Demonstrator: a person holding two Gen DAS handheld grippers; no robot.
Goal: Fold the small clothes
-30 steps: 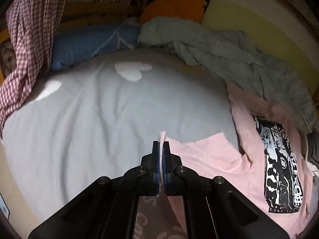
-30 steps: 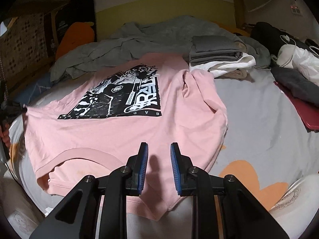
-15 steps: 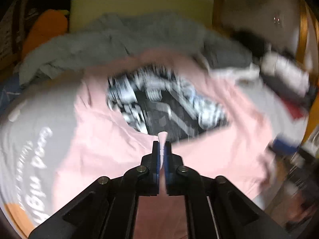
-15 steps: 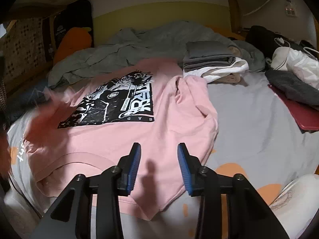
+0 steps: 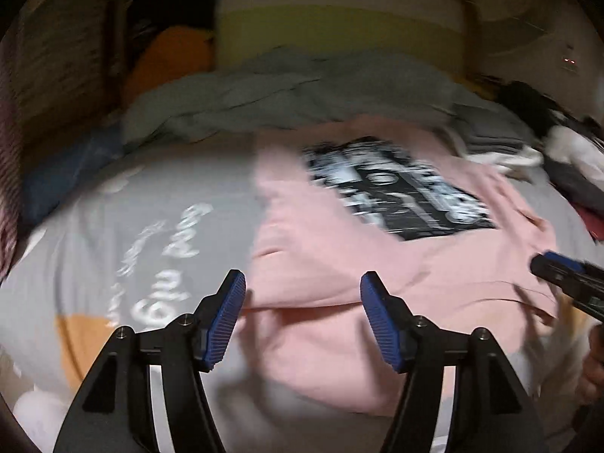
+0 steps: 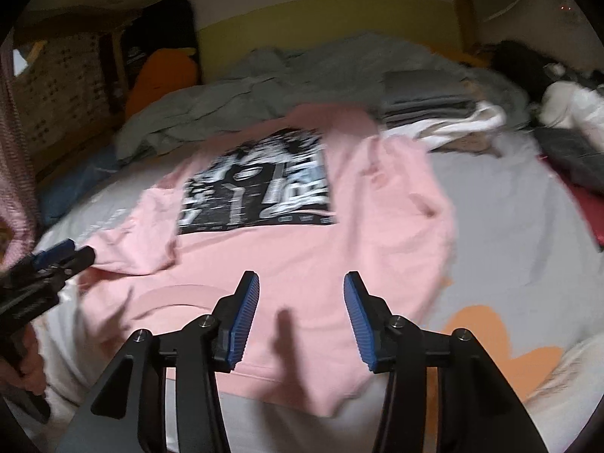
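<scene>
So far the pink shirt [image 6: 309,264] lies on the bed [image 6: 509,234], mostly flat, picture side up. One side looks folded in a little, so I think the folding has only begun. The left gripper [image 5: 302,317] and the right gripper [image 6: 300,319] both have their jaws wide apart and hold nothing. I count one pink shirt, two grippers, and one stack of folded clothes [image 6: 434,113] behind it, near the grey blanket [image 6: 264,90].

Your T-shirt [image 6: 302,249] is pink with a black-and-white print [image 6: 260,185]. The bed sheet [image 5: 124,226] is grey with white lettering and orange patches. The crumpled blanket [image 6: 264,87] is grey-green, the cushion [image 6: 162,75] orange.
</scene>
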